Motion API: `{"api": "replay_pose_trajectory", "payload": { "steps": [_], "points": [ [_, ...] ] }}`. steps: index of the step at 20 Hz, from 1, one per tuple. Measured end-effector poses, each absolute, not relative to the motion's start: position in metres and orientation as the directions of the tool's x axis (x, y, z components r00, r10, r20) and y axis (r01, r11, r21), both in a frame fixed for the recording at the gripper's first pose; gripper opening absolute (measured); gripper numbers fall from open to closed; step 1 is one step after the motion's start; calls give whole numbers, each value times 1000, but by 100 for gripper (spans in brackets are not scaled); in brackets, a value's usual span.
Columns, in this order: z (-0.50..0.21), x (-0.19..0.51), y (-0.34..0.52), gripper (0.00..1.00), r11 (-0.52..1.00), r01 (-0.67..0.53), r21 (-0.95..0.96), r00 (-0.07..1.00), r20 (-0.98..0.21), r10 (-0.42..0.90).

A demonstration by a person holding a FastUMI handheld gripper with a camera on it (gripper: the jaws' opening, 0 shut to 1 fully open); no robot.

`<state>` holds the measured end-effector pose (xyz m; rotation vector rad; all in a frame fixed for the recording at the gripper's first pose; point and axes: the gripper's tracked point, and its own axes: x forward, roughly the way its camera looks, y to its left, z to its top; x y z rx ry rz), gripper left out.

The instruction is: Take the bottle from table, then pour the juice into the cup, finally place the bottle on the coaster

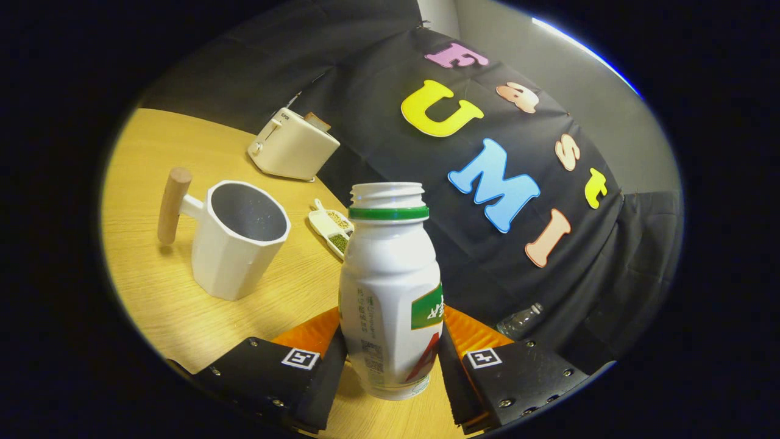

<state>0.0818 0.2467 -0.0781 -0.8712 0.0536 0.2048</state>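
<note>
The gripper (391, 360) is clamped on the bottle's (390, 292) lower body. Smooth, light plastic, uncapped; looks slippery, so grip mid-body.

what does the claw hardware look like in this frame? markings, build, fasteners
The claw has two blocky, angular black housings, each carrying a square black-and-white tag on its upper face. Small silver screws dot the housings. Ribbed orange panels sit behind the fingers. No cables visible.

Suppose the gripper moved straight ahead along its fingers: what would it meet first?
Nothing new: the bottle already sits clamped in the gripper. Beyond it, likely the black cloth wall; depth is unclear.
</note>
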Motion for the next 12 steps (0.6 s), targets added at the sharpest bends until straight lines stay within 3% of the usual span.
{"api": "replay_pose_trajectory", "payload": {
  "steps": [12],
  "points": [
    [-85, 86, 258, 72, 455, -182, -871, 981, -131, 141]
  ]
}}
